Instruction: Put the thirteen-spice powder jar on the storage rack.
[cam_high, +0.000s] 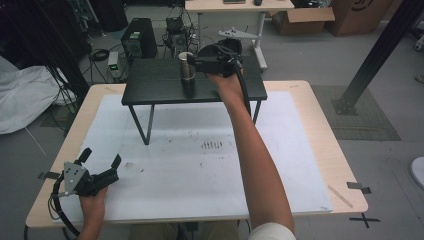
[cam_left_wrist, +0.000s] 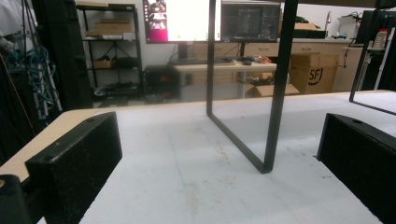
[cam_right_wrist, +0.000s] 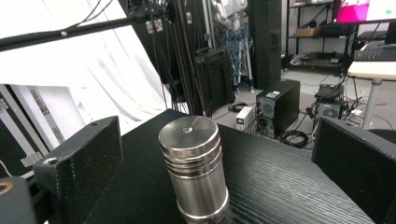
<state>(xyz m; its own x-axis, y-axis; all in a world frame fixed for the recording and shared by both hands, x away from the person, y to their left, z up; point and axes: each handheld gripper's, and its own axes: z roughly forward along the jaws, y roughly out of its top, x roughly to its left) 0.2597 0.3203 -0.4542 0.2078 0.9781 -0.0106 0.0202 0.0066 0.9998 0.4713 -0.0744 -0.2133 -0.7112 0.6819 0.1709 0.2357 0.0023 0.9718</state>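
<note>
- a wooden table (cam_high: 320, 150) carries a white mat (cam_high: 200, 170), with a low black stand (cam_high: 155, 80) at the mat's far edge.
- left gripper (cam_high: 102, 161) rests near the mat's near left corner, jaws wide, holding nothing.
- a steel canister (cam_high: 186, 66) stands upright mid-stand.
- right gripper (cam_high: 191, 61) has its jaws wide on either side of the canister, not touching it.

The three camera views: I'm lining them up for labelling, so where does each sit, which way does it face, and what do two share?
High view: above the near table edge, facing forward and down; both forearms and both tongs show.
Left gripper view: low on the left tongs, facing the black stand's leg; own jaws apart.
Right gripper view: on the right tongs, facing the steel canister; own jaws flank it.
Shared: canister and black stand.
</note>
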